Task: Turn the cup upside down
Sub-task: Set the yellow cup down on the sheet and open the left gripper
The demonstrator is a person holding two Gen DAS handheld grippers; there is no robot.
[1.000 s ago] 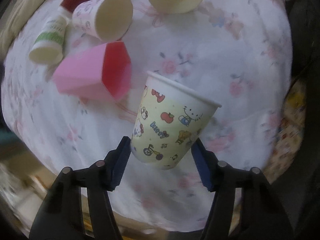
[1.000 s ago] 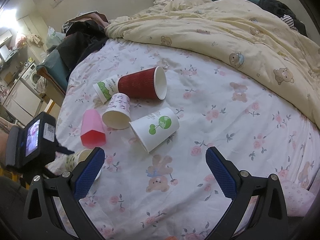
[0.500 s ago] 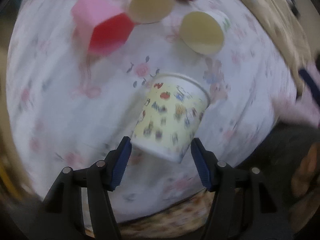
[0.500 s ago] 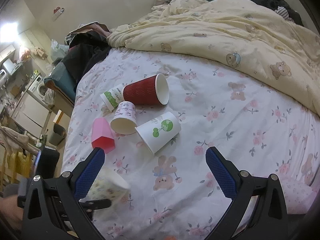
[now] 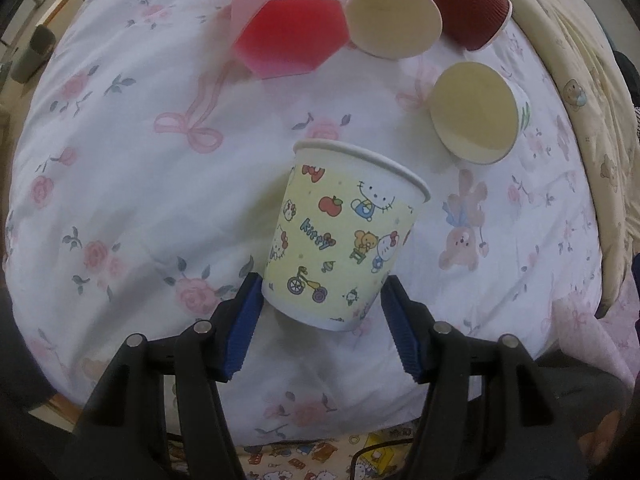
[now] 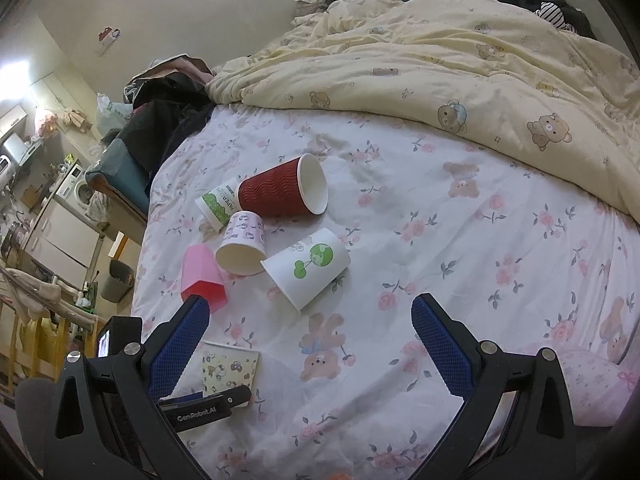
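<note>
On the flowered bedsheet [image 5: 120,168], near its front edge, the cartoon cup [image 5: 344,236] sits between the blue pads of the left gripper [image 5: 320,320], and those pads are pressed against its lower sides, clamped on it. The rim points away from the camera and slightly up, the cup tilted. In the right wrist view the same cup [image 6: 230,368] shows rim-up by the left gripper's black finger.

Just beyond it there's a crowd. A white cup with a green tree print [image 6: 308,270] lies on its side, mouth toward the front, off to the right of the held cup. The pink cup [image 5: 288,28] lies on its side further back, mouth open this way. Beside it lies a small patterned cup [image 5: 392,20], touching a ribbed red cup [image 6: 282,194] behind. A green-and-white cup [image 6: 216,206] is tucked against the red one.

The right gripper [image 6: 310,344] hangs over the sheet, its blue pads spread wide apart with nothing between them. A yellow quilt [image 6: 460,60] with bears is heaped across the far side of the bed.
</note>
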